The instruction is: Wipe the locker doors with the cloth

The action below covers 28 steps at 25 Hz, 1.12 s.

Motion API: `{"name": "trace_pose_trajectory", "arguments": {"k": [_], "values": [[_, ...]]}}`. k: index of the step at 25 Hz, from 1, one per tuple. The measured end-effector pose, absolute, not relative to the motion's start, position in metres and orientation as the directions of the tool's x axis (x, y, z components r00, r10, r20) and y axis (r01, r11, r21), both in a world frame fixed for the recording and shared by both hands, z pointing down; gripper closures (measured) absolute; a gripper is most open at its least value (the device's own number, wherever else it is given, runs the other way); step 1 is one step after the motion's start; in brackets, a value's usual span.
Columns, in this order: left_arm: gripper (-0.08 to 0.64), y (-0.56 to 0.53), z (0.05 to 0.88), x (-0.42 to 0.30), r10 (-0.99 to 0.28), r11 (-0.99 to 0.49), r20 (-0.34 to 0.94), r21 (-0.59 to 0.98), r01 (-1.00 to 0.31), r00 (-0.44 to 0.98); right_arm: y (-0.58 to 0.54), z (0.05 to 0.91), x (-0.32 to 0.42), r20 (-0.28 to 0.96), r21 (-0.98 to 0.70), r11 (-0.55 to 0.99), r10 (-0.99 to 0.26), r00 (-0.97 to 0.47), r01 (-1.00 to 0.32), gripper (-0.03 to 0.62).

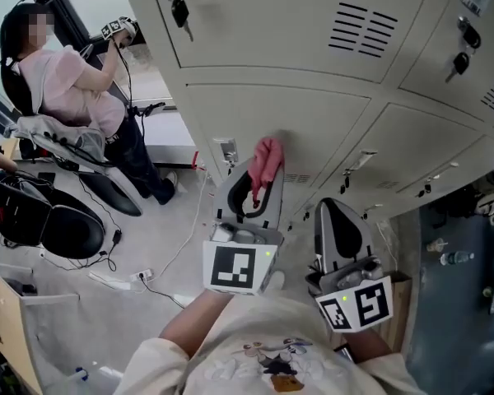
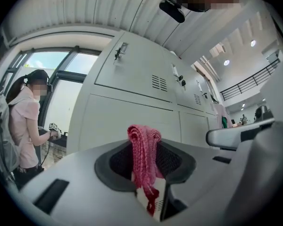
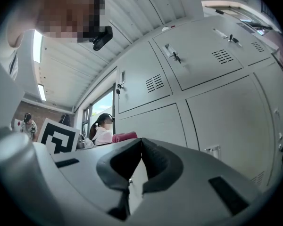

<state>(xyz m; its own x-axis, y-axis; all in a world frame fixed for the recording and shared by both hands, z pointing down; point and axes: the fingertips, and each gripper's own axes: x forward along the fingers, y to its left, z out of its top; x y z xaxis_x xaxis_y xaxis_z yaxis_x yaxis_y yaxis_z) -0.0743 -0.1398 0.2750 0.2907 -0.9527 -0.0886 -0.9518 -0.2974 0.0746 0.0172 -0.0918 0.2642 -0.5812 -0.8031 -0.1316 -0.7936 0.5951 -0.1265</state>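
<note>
My left gripper [image 1: 255,189] is clamped on the pink cloth [image 1: 266,161], which is bunched above the jaw tips, close in front of a grey locker door [image 1: 329,126], contact unclear; right gripper [image 1: 340,220] just beside it, jaws together, nothing between.

Soft, even daylight fills all three views. The pale lockers [image 1: 313,23] show no hard shadows, only faint shading under their door edges. Left of the lockers, a window [image 2: 52,62] is blown out to near white in the left gripper view, and to their right small ceiling lamps [image 2: 226,62] glare. In the right gripper view a strip light [image 3: 37,46] burns bright left of the lockers. Both gripper views are fisheye, with black corners and bowed locker lines. The grey bodies of the left tool [image 2: 145,147] and right tool [image 3: 140,145] are soft close to the lens, while the cloth [image 2: 142,135] is fairly sharp. The head view is crisp but bent at its edges.
</note>
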Motion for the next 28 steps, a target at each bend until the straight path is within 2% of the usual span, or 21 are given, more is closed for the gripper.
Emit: {"name": "trace_pose_trajectory", "arguments": {"k": [10, 18, 28], "values": [[0.449, -0.141, 0.287, -0.136, -0.984, -0.159, -0.088, 0.027, -0.987, 0.156, -0.107, 0.273, -0.022, -0.105, -0.098, 0.649, -0.761, -0.641, -0.754, 0.589], [0.449, -0.153, 0.314, -0.173, -0.998, -0.055, -0.037, 0.012, -0.998, 0.055, -0.121, 0.281, -0.02, -0.077, -0.101, 0.632, -0.775, -0.628, -0.768, 0.589], [0.449, -0.168, 0.324, -0.189, -0.998, -0.01, -0.059, -0.021, -1.0, 0.011, -0.123, 0.289, -0.006, -0.049, -0.1, 0.6, -0.799, -0.599, -0.793, 0.59]]}}
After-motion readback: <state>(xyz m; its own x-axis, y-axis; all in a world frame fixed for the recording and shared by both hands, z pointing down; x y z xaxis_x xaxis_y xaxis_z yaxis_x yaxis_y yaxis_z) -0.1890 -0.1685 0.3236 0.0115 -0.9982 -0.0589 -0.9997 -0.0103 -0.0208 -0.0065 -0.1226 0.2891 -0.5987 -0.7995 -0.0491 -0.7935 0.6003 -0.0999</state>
